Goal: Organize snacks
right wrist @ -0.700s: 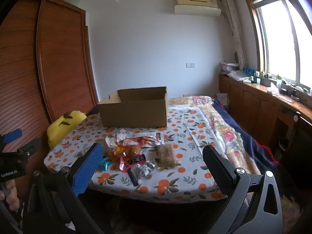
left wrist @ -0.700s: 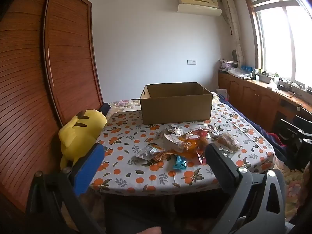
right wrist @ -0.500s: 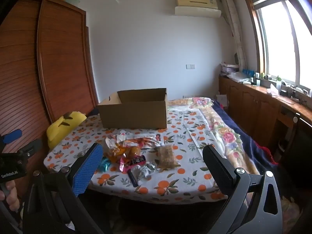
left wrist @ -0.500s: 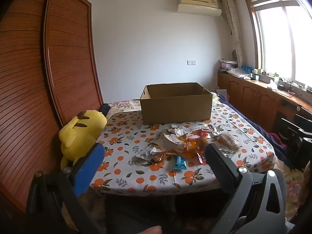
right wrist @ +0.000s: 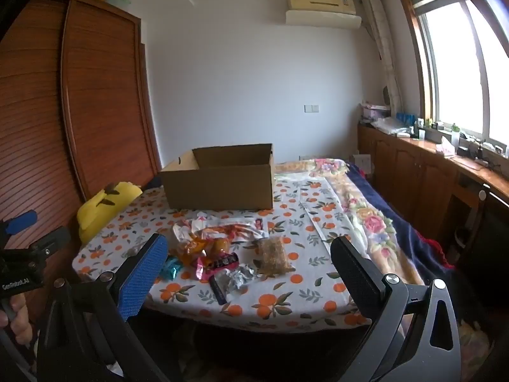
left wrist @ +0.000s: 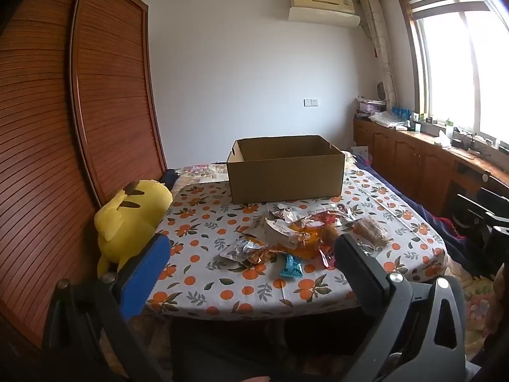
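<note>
Daylight poured in through the window (left wrist: 458,63) on the right, blown out to near white in both views, with no detail visible beyond the glass. The white wall (right wrist: 254,79) was evenly lit, while the wooden wardrobe (left wrist: 47,127) sat in duller shade. Beneath the table (right wrist: 254,343) the space fell almost black. Fisheye distortion bowed the wardrobe and window frame, and dark vignetting closed the corners. The centre was fairly sharp; the edges softened.

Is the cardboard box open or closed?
Open. The cardboard box has no lid on top, and its inner walls show. Whether it holds anything, cannot tell.
</note>
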Demonstrator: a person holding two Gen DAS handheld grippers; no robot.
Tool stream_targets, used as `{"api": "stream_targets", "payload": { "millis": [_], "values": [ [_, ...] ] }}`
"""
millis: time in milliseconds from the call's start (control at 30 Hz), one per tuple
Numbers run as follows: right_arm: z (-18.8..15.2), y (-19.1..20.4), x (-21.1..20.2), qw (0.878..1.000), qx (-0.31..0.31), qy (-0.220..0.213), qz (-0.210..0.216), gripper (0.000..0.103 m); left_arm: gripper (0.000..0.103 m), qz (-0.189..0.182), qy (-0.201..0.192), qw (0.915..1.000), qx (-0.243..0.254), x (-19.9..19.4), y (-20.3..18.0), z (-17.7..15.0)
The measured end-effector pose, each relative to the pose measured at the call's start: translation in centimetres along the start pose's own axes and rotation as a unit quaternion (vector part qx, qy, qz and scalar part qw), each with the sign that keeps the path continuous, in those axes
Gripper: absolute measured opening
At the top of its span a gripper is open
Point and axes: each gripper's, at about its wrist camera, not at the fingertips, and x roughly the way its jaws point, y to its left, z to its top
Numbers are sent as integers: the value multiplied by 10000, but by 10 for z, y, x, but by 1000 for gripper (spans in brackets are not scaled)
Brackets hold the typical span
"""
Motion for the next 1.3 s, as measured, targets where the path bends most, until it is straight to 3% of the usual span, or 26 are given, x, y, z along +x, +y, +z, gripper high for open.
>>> {"api": "stream_targets", "payload": {
  "millis": [1300],
  "values": [
    [1, 0, 0, 10000, -14, -53, -10, 103, 103, -48, -70, 10000, -15, -4, -1, 8]
  ]
}}
